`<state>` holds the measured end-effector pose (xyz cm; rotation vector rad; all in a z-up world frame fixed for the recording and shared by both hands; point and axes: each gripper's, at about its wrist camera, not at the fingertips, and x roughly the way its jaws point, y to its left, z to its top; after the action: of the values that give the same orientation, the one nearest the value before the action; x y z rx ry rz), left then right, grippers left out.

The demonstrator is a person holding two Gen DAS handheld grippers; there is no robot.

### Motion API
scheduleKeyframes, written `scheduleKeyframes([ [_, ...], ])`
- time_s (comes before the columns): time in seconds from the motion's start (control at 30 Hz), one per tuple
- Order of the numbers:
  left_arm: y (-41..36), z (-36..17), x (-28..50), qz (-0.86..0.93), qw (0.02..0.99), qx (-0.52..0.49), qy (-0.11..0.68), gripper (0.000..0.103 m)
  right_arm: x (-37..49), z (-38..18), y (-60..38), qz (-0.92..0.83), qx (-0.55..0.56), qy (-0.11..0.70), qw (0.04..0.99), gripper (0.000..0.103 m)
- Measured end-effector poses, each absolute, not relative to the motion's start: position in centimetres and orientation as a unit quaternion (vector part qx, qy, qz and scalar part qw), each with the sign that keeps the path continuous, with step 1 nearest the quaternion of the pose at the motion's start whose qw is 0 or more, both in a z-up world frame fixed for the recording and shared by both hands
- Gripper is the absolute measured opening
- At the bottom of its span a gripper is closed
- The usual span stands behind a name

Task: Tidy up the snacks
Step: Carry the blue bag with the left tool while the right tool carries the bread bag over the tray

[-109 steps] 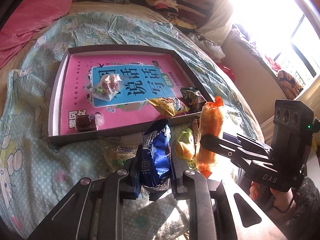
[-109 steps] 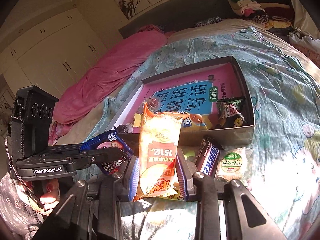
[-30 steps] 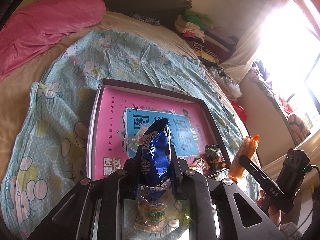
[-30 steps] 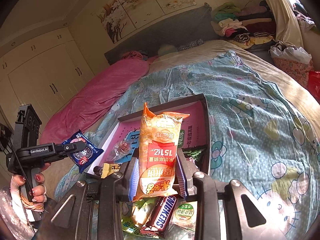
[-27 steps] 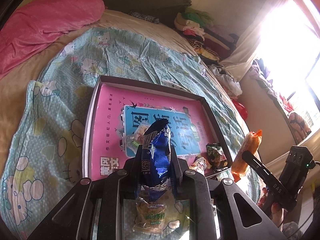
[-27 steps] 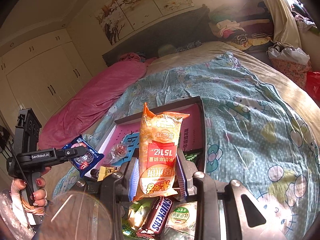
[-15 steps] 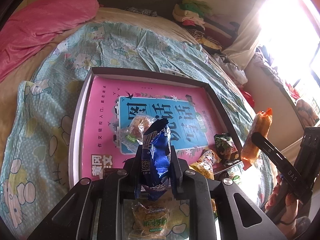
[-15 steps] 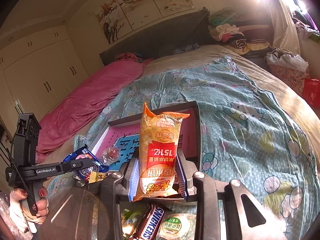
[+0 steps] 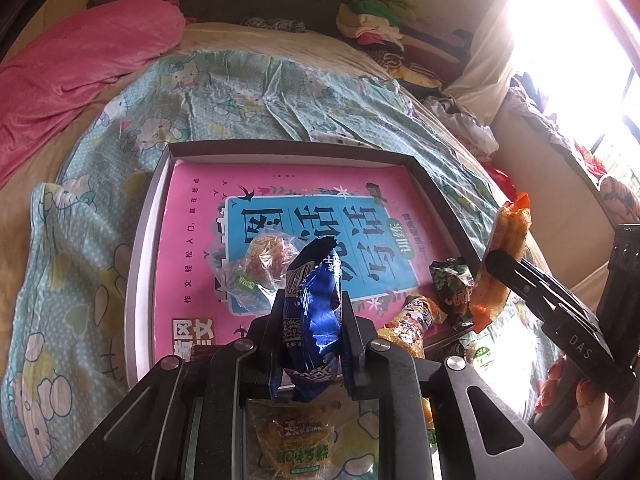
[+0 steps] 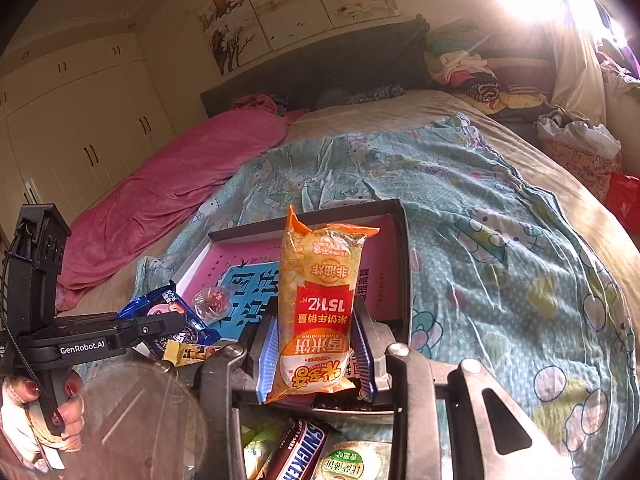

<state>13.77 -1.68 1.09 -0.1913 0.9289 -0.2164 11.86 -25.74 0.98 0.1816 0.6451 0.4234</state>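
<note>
Both grippers have dropped lower and closer over the box since half a second ago, so the pink book fills more of the left view now. Left gripper (image 9: pixel 312 320) is clamped on a crinkled blue snack packet (image 9: pixel 314 304), held upright between the jaws right above the near edge of the box (image 9: pixel 440 200). Right gripper (image 10: pixel 316 344) is squeezed on a tall orange rice cracker bag (image 10: pixel 320 300), also upright, hanging over the box's near right corner.

Inside the box, lying on the pink book (image 9: pixel 192 240): a clear-wrapped pastry (image 9: pixel 260 264) near the middle, plus a green packet (image 9: pixel 452 288) and a yellow packet (image 9: pixel 408 320) down in the near right corner.

Outside the box, on the Hello Kitty sheet (image 10: pixel 500 260), a Snickers bar (image 10: pixel 298 456) sits beside a round green-label snack (image 10: pixel 348 464), just under the right gripper. Another yellowish wrapped snack (image 9: pixel 300 440) lies under the left gripper. Pink blanket (image 10: pixel 168 200) is bunched up along the far side of the bed.
</note>
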Motion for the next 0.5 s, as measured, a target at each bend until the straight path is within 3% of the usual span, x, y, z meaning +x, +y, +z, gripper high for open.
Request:
scheduleKeyframes([
  [0.5,-2.3,0.7,14.0,-0.098,0.885,-0.077,0.449,0.023,13.3,-0.8,-22.6,0.195,0.012,0.334,0.922,0.034],
])
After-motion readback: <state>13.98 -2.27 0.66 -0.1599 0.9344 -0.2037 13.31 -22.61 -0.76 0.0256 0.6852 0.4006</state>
